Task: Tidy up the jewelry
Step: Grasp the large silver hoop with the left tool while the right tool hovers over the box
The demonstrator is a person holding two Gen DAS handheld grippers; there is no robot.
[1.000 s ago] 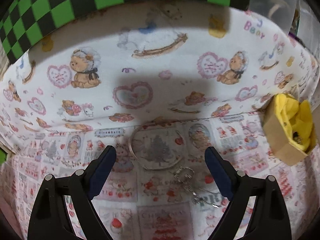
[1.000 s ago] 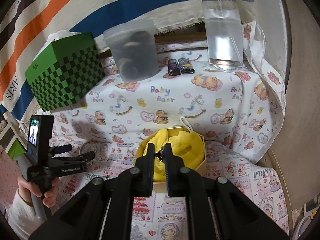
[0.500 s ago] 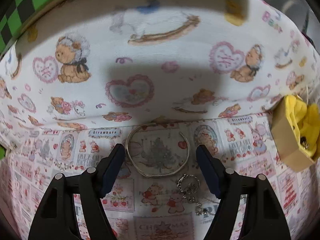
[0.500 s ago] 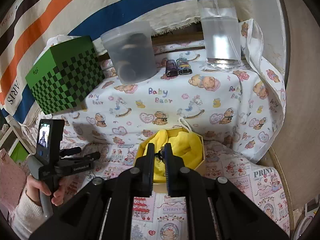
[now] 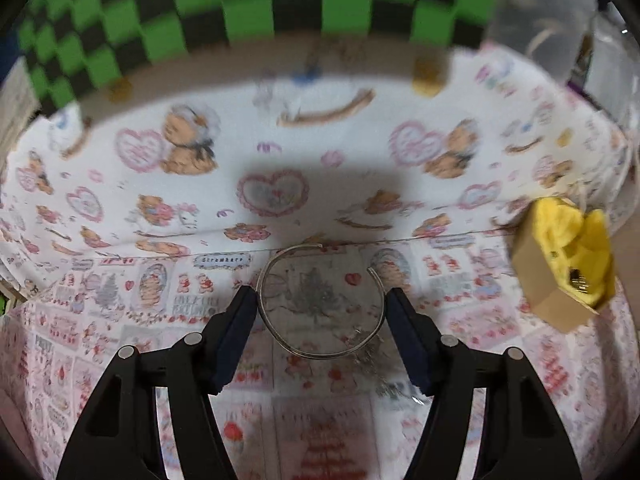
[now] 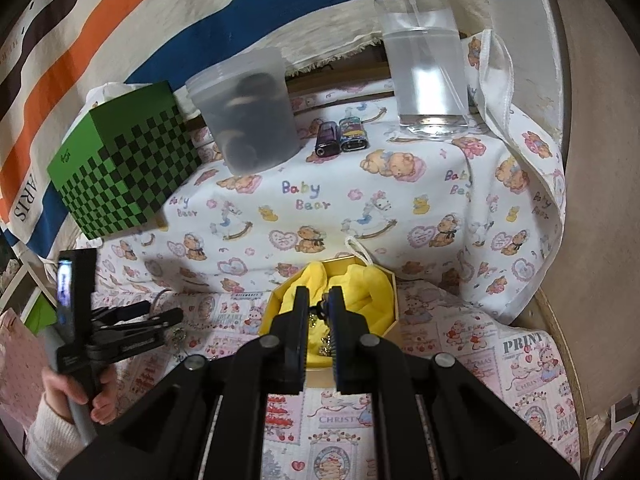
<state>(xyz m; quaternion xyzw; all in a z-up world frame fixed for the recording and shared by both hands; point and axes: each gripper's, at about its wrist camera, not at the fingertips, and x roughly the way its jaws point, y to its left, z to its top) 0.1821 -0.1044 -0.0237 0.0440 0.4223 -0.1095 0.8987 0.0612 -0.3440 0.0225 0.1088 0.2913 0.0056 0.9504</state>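
While left gripper [image 5: 320, 312] jaws closing round bangle [image 5: 320, 300] on table [image 5: 120, 320], pads touch both sides. Right gripper [image 6: 318, 312] jaws clenched over yellow box [image 6: 380, 280], grasping small chain.

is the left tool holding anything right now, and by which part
The left tool has been closing around the thin open silver bangle, its pads at the ring's two outer sides; a firm hold cannot be told.
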